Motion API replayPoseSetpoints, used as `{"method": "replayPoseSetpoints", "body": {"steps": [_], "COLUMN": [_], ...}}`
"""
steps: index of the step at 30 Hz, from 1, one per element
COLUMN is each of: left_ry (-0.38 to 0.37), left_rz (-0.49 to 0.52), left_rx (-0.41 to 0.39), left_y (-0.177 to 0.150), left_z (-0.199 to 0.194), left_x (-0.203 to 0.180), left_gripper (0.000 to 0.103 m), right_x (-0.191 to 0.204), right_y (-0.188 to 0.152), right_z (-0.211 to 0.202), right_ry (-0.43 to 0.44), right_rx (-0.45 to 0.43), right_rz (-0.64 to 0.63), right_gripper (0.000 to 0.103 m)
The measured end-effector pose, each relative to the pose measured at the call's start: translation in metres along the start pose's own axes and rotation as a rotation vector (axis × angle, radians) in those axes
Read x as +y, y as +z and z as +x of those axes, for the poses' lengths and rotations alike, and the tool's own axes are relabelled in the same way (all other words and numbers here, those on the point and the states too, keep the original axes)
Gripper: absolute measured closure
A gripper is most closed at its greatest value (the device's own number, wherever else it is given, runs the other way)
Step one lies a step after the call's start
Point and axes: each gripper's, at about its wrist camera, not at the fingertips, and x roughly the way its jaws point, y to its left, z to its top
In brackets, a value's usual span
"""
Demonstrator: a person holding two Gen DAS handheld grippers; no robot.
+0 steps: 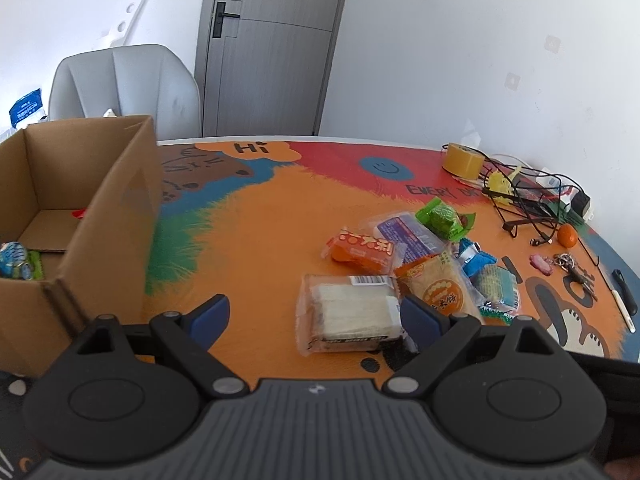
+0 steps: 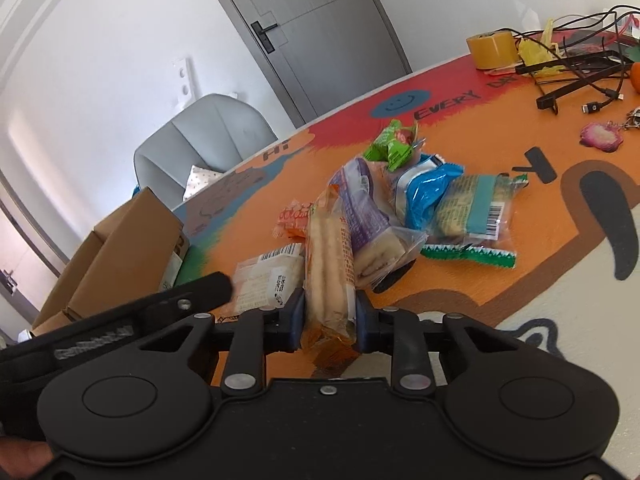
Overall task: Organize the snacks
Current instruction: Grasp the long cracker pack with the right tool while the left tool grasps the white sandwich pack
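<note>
Left wrist view: left gripper (image 1: 316,316) spread wide w/ nothing between the fingers, low centre, over a clear wafer pack (image 1: 352,312); snack pile (image 1: 424,256) centre-right on the table (image 1: 260,216); box (image 1: 80,216) at left. Right wrist view: right gripper (image 2: 329,312) clamped on an orange cracker pack (image 2: 329,268), centre; pile just behind.

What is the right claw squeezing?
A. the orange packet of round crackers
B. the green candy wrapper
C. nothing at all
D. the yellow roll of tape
A: in the right wrist view the right claw has its blue pads pressed on both sides of the orange packet of round crackers, while the left claw hangs open over the clear-wrapped white wafer packet.
</note>
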Motion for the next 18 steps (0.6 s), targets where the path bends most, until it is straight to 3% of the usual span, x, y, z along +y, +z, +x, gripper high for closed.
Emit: {"method": "replayPoseSetpoints", "body": {"steps": [18], "left_ry": [-0.013], "left_rz": [0.040], "left_rx": [0.069], "left_y": [0.002], "left_z": [0.039], "left_x": [-0.028], "left_gripper": [0.010], "right_x": [-0.018], "right_y": [0.006], "right_z": [-0.028], "right_ry": [-0.068], "right_rx": [-0.067], "right_rz": [-0.002], "right_gripper": [0.079]}}
